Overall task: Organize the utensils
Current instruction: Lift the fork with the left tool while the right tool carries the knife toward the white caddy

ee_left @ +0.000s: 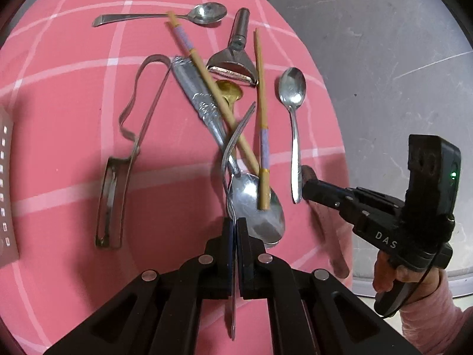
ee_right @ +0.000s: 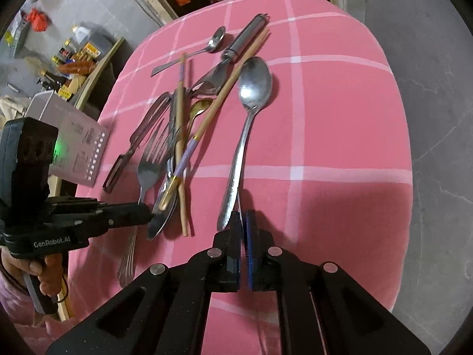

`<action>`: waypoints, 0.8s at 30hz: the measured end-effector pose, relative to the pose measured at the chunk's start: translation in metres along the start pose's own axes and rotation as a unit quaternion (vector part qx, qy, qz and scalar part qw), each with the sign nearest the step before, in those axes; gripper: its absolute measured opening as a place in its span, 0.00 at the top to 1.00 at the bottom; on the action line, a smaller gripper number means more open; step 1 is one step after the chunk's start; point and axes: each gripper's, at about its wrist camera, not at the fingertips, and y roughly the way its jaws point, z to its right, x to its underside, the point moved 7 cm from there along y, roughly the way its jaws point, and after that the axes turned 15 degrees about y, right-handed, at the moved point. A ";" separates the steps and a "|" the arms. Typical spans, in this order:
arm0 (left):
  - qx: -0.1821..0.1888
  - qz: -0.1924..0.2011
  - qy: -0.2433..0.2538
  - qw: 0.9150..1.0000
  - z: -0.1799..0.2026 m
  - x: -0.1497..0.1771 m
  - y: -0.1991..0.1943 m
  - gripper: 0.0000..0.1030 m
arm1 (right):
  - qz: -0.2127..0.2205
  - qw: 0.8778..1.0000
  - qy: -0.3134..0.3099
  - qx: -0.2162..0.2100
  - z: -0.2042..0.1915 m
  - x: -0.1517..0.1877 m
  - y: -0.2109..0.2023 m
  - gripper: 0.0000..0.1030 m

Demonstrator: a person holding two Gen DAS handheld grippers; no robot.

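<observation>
At 6 o'clock of the left wrist view, the left gripper (ee_left: 235, 227) has its jaws pressed together on the handle of a fork (ee_left: 230, 148). The tines point to 12 o'clock over the utensil pile (ee_left: 201, 100) on the pink tablecloth (ee_left: 74, 118). Toward 3 o'clock the right gripper (ee_left: 307, 177), jaws almost together, touches the handle end of a spoon (ee_left: 292, 88); whether it grips the spoon, I cannot tell.

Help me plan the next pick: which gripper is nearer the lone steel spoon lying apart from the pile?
Right. The right gripper sits just beside the spoon's handle end; the left gripper, shut on a fork, is farther off at its left.
</observation>
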 end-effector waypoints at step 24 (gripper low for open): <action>0.004 0.264 0.045 0.964 0.023 -0.009 -0.164 0.97 | 0.252 0.956 -0.007 -0.153 -0.079 -0.006 -0.155 0.99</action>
